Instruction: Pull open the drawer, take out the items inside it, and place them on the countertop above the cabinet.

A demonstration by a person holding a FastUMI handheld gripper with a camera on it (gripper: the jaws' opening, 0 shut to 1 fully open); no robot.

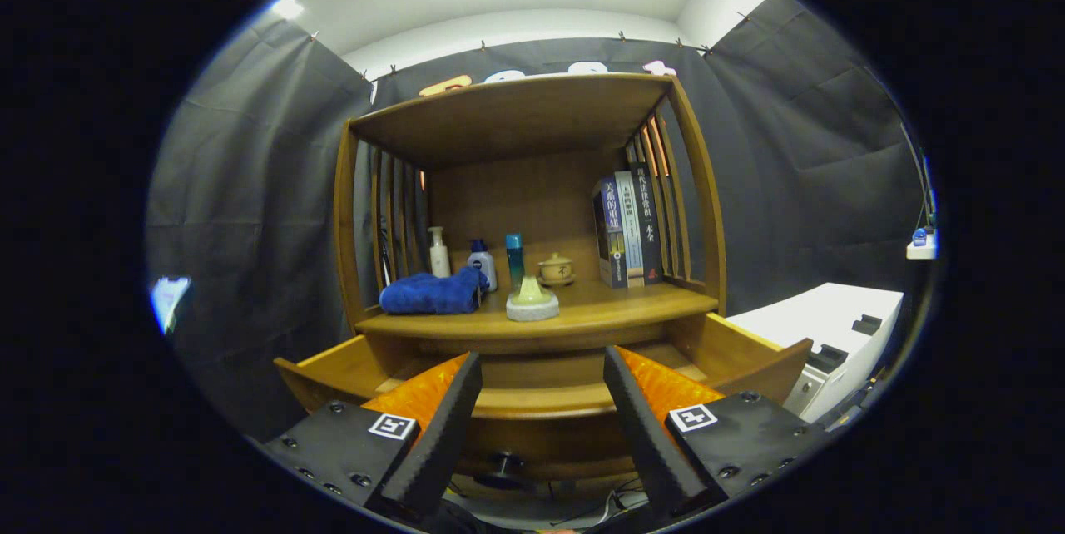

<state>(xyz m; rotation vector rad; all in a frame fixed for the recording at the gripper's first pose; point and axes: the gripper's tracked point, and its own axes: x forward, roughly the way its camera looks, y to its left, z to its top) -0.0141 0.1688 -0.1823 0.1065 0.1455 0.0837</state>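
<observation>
Gripper spread wide, empty | drawer pulled out toward fingers, long axis crosswise | knob between fingers

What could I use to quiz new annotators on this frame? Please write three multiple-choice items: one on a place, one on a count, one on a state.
1. Where does the blue towel lie?
A. on the countertop, beside the white pump bottle
B. inside the drawer
C. on top of the books

2. How many books stand upright at the shelf's far side?
A. one
B. three
C. six

3. How do the tongs stand?
A. shut on the towel
B. shut on the knob
C. open, holding nothing

Answers:
1. A, since the towel rests on the countertop next to the bottles.
2. B, since three spines stand side by side.
3. C, since the fingers are spread apart with the drawer front showing between them.
</observation>
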